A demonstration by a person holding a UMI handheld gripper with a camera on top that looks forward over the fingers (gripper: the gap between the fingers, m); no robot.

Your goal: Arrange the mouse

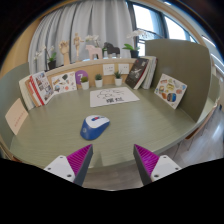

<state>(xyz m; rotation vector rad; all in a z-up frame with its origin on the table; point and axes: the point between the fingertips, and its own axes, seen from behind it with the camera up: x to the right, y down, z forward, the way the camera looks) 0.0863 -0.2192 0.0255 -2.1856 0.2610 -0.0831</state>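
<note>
The blue-and-white mouse (94, 127) is being approached on the table (150, 120); the gripper (113, 160) is being held wide, nothing grasped yet.

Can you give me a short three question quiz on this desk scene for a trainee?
1. True or false: the tongs are shut on the mouse.
2. Where does the mouse lie? A) between the fingers B) on the table, just ahead of the fingers C) on the paper
3. Fill in: the paper lies ____ the mouse, nearer the books.

Key: 1 false, the tongs are open and apart from it; 2 B; 3 beyond.
</note>
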